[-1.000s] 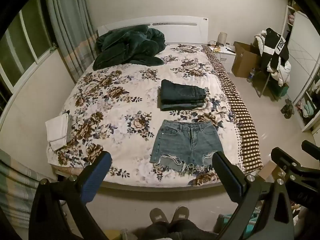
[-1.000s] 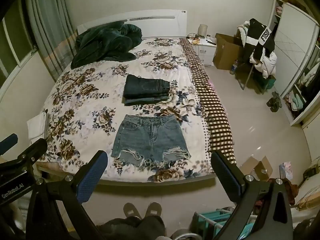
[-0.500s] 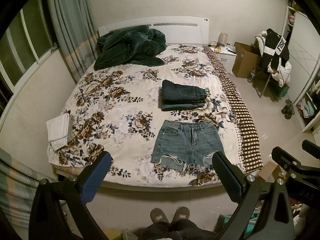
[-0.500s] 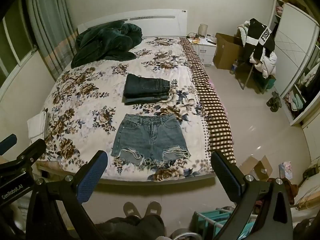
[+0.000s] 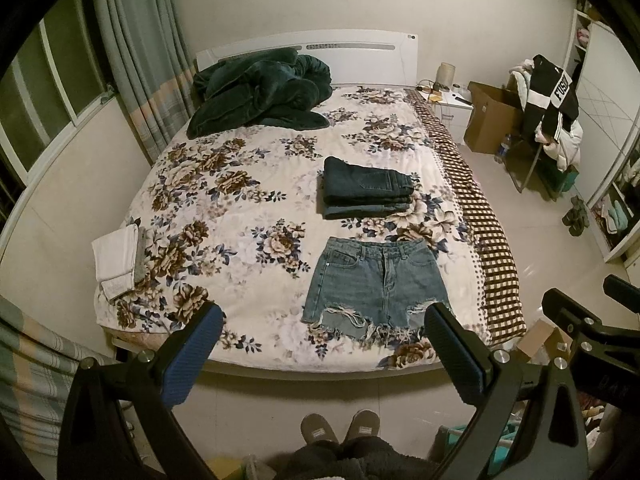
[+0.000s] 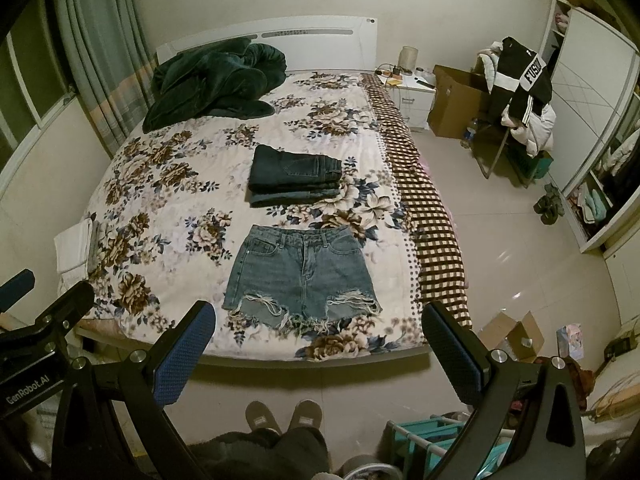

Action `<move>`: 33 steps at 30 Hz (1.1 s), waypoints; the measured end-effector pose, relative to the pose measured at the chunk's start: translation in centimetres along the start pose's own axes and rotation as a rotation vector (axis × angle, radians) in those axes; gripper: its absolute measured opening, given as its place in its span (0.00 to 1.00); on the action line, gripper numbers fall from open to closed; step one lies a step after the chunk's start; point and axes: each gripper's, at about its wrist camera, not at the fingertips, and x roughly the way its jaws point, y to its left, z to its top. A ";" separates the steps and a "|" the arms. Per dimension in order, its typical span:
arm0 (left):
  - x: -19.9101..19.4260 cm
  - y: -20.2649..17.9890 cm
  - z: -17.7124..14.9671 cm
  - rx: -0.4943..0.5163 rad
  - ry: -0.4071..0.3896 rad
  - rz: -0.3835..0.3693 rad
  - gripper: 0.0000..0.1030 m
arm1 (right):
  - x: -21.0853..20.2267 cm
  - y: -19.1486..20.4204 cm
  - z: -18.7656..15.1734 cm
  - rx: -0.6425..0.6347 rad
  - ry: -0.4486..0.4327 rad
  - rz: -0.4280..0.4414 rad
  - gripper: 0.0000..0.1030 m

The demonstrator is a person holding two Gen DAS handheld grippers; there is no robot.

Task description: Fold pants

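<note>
Floral-print bedspread (image 5: 240, 208) carries frayed light-blue denim shorts (image 5: 376, 280), laid flat near the foot edge, just before folded dark jeans (image 5: 366, 190). My left gripper (image 5: 320, 352) and right gripper (image 6: 320, 352) hang spread wide, empty; since a second ago nothing has shifted.

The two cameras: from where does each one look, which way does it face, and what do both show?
Left wrist: on the left gripper at the foot of the bed, facing the headboard; its open fingers and the person's slippers show.
Right wrist: on the right gripper, same direction, further right; open fingers and slippers show.
Shared: denim shorts lying flat, folded jeans behind them.
</note>
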 end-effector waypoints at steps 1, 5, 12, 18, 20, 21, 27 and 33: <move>0.0 0.0 0.0 -0.001 0.001 -0.001 1.00 | 0.0 0.0 0.0 0.000 0.001 0.000 1.00; -0.1 0.0 -0.1 -0.001 0.000 -0.002 1.00 | 0.1 0.0 0.0 0.000 0.003 -0.002 1.00; -0.1 0.8 -0.2 -0.002 0.003 -0.005 1.00 | 0.1 -0.2 0.0 -0.001 0.004 -0.003 1.00; -0.1 0.7 -0.2 -0.001 0.003 -0.003 1.00 | 0.5 -0.2 -0.4 -0.003 0.004 -0.004 1.00; -0.1 0.7 -0.3 -0.003 0.002 -0.003 1.00 | 0.4 -0.2 -0.3 -0.003 0.006 -0.005 1.00; -0.1 0.7 -0.2 -0.001 0.002 -0.001 1.00 | 0.4 -0.3 -0.3 -0.003 0.008 -0.004 1.00; -0.1 0.7 -0.2 -0.002 0.003 -0.002 1.00 | 1.0 -1.7 -2.6 -0.010 0.019 0.003 1.00; -0.1 0.7 -0.2 0.000 0.002 0.000 1.00 | 1.6 -2.1 -2.6 -0.009 0.014 -0.001 1.00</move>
